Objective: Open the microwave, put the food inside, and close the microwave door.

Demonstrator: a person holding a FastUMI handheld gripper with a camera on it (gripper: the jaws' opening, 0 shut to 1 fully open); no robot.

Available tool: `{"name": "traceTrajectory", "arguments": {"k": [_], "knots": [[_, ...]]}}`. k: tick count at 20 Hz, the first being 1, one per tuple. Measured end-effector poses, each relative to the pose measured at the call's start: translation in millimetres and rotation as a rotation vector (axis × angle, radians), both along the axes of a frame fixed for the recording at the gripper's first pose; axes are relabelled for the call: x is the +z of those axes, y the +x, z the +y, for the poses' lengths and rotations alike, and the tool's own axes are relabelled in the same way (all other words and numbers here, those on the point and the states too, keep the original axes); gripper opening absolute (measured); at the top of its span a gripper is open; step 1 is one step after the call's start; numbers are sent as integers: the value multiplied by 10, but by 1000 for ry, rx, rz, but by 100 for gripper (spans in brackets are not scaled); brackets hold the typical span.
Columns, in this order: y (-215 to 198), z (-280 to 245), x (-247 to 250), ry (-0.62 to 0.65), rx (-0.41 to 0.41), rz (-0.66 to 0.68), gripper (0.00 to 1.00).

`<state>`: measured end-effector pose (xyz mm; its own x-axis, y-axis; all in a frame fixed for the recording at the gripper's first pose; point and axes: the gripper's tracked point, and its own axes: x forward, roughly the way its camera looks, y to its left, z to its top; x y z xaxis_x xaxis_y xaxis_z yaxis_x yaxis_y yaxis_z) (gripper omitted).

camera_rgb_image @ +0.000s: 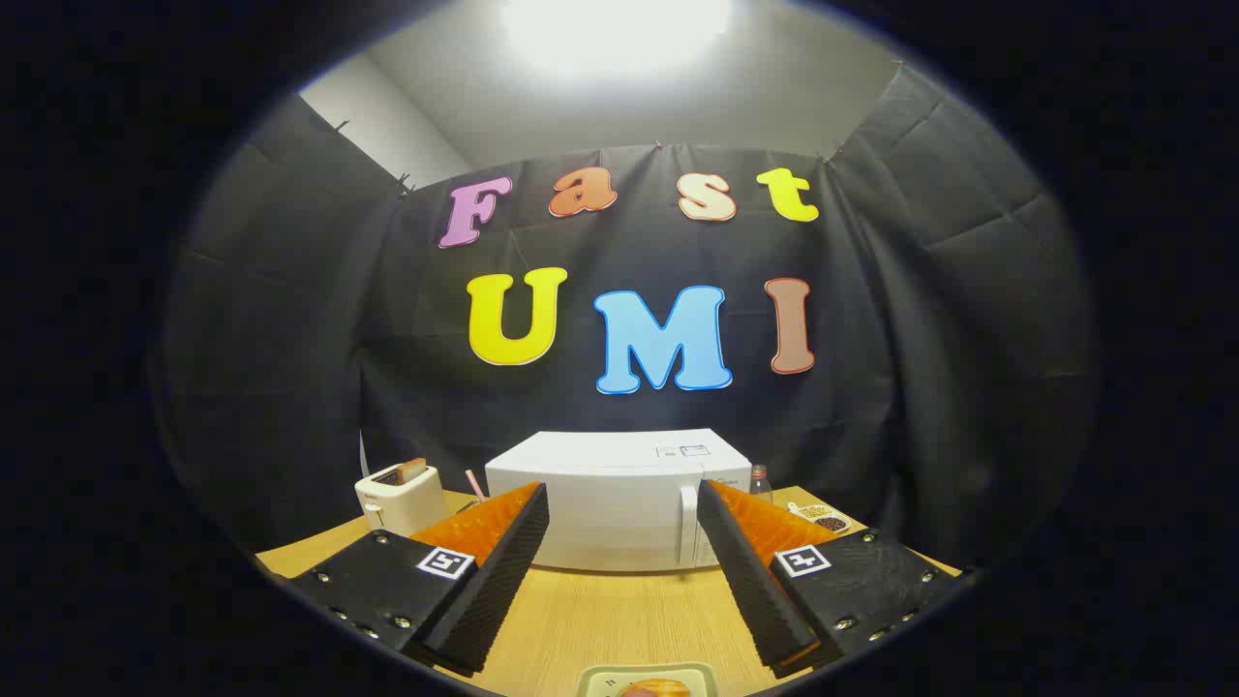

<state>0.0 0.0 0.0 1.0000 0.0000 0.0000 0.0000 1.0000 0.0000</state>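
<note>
The gripper [621,561] hung wide open and empty above the table [600,620], the closed microwave [605,503] at twelve o'clock beyond its fingers and the plate of food [647,681] at six o'clock beneath them.

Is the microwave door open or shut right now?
Shut. The microwave door lies flush with its front, handle in place, no cavity showing. The gripper is open, short of it, holding nothing.
</note>
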Motion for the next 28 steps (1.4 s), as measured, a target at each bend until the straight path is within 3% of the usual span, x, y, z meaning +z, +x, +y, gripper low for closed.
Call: {"name": "traceTrajectory", "arguments": {"k": [16, 28], "knots": [[-309, 141, 222, -34, 6, -31, 98], [-185, -68, 173, -23, -18, -40, 97]]}}
